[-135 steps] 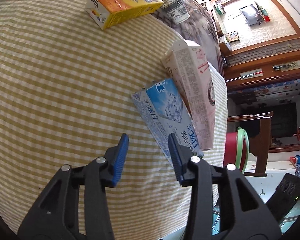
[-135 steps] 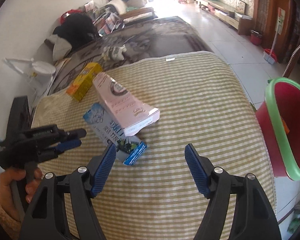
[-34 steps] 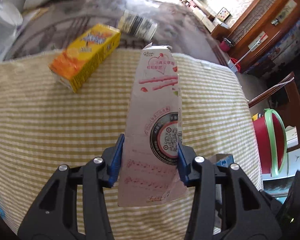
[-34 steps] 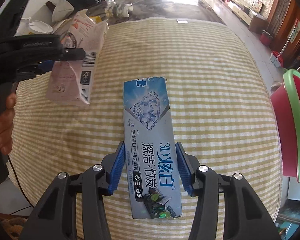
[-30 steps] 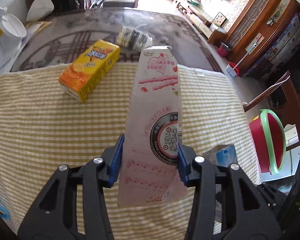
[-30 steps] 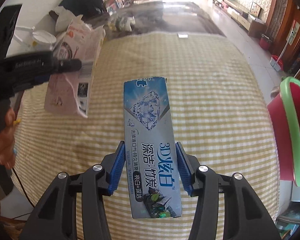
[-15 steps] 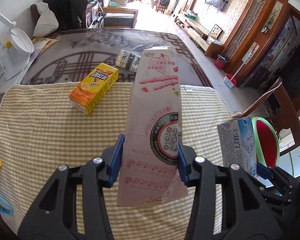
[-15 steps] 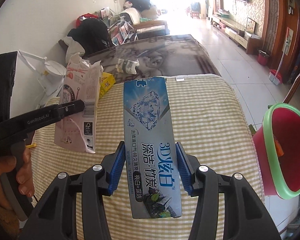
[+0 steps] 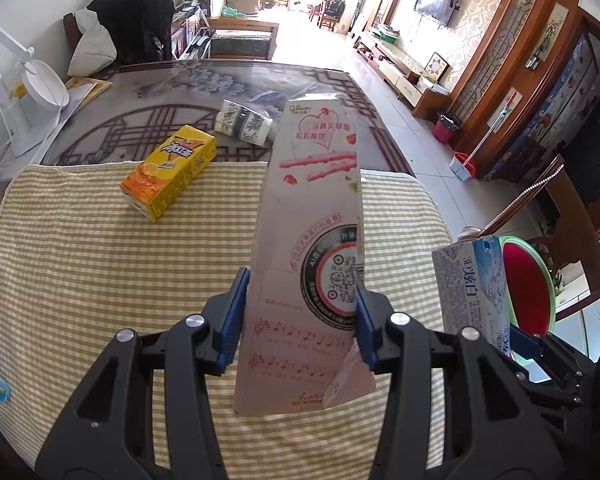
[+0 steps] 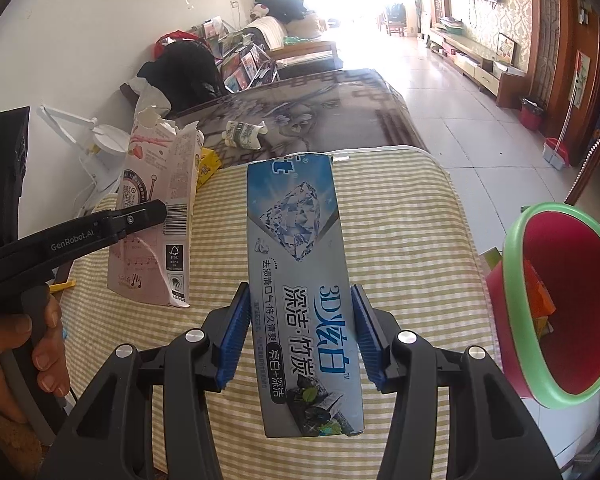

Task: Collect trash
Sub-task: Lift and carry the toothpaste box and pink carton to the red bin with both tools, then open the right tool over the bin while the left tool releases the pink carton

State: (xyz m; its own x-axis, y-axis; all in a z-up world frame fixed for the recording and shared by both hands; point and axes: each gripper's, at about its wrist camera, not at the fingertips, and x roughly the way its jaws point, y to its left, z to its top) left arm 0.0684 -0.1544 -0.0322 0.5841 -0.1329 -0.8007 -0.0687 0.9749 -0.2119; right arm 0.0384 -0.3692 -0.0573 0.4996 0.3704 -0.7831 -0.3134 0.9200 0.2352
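In the left wrist view, a white desk lamp point(image 9: 32, 96) stands at nine o'clock on the dark patterned tabletop point(image 9: 148, 100). At about eleven o'clock a yellow-and-orange drink carton point(image 9: 168, 172) lies on its side on the yellow-and-white checked cloth point(image 9: 100, 272), and just beyond it, off the cloth, sits a crumpled green-and-white wrapper point(image 9: 242, 122). In the middle, the left gripper point(image 9: 298, 324) is clenched on a tall pale pink cardboard box with a torn top point(image 9: 312, 248), its blue pads pressed to both long sides, the box lifted clear of the cloth. At three o'clock, the end of a blue-and-silver toothpaste box point(image 9: 474, 284) shows in front of a red plastic bin with a green rim point(image 9: 530, 284), which stands off the table's far side.

In the right wrist view, a hand point(image 10: 32, 344) at eight o'clock grips the black handle of the left tool, which carries the pink box at ten o'clock. In the centre, the right gripper point(image 10: 298, 336) is grasping the toothpaste box by its long edges, held above the cloth. The red bin is at three o'clock, with something orange inside it.
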